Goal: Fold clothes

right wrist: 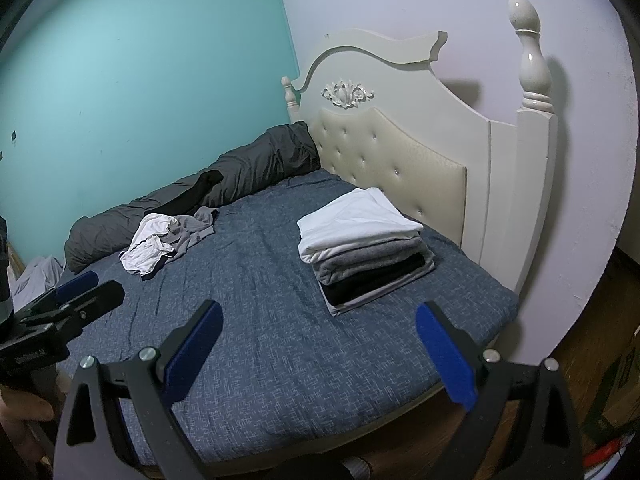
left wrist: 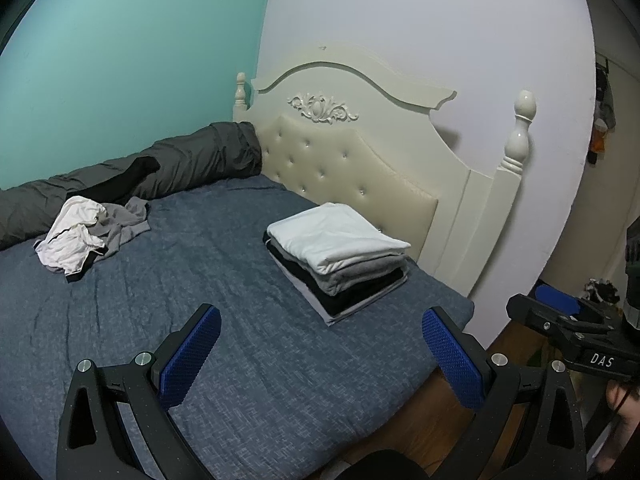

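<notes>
While both tools hang above the near edge of the bed (left wrist: 240, 380), neither carries anything: the left hand-held gripper (left wrist: 320, 356) has its blue pads spread wide with only bedcover between them, and the right hand-held gripper (right wrist: 318, 354) stands equally wide and empty.

Location of work items:
- Folded stack (left wrist: 338, 258): white on top, grey and black beneath, near the headboard (left wrist: 352, 160) on the right side of the bed.
- Unfolded pile (left wrist: 90, 232): white and grey garments crumpled together, far left, just beside the rolled dark duvet (left wrist: 168, 164) along the teal wall.

Probable faults from this position:
- The pile is well apart from both tools; a long reach across the bed may end in a shallow pinch that slips off the fabric.
- The white and grey garments overlap; a single pinch may lift both at once.
- A black item lies across the duvet near the pile and could be snagged.
- The stack sits near the reach path; a passing tool or trailing cloth could topple it.
</notes>
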`<state>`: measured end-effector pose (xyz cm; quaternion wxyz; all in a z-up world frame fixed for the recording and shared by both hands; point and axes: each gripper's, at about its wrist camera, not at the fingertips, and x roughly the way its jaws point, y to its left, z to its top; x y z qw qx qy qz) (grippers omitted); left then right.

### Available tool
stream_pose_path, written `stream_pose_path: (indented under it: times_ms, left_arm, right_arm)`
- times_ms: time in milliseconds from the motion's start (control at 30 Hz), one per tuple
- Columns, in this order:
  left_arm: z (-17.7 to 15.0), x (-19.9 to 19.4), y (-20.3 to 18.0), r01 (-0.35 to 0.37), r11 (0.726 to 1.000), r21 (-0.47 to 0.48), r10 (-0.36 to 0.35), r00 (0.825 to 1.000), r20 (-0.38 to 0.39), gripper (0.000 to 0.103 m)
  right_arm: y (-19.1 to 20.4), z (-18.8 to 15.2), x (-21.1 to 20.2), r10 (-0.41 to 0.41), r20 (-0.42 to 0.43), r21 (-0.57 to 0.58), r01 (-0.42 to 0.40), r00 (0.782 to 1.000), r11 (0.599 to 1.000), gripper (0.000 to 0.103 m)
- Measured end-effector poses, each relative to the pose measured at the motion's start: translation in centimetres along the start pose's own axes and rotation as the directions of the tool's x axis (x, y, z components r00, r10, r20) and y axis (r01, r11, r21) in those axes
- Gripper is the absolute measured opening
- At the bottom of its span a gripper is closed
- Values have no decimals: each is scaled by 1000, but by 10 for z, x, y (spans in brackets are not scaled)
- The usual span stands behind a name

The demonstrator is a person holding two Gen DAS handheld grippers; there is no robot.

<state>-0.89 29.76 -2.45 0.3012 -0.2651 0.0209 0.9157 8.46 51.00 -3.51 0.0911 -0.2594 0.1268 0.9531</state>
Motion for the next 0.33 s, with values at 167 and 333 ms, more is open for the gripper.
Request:
stream_pose_path:
  times_ms: [167, 333]
  left_arm:
    - [0, 1, -1, -2, 1000, 3, 2, 1000, -4, 103]
    - [0, 2, -2, -4, 1000, 5, 4, 1000, -8, 103]
  right_arm:
    - [0, -2, 0, -2, -3, 5, 2, 1000, 1000, 98]
    - [-1, -3, 2, -1, -6, 9, 1, 1000, 1000, 98]
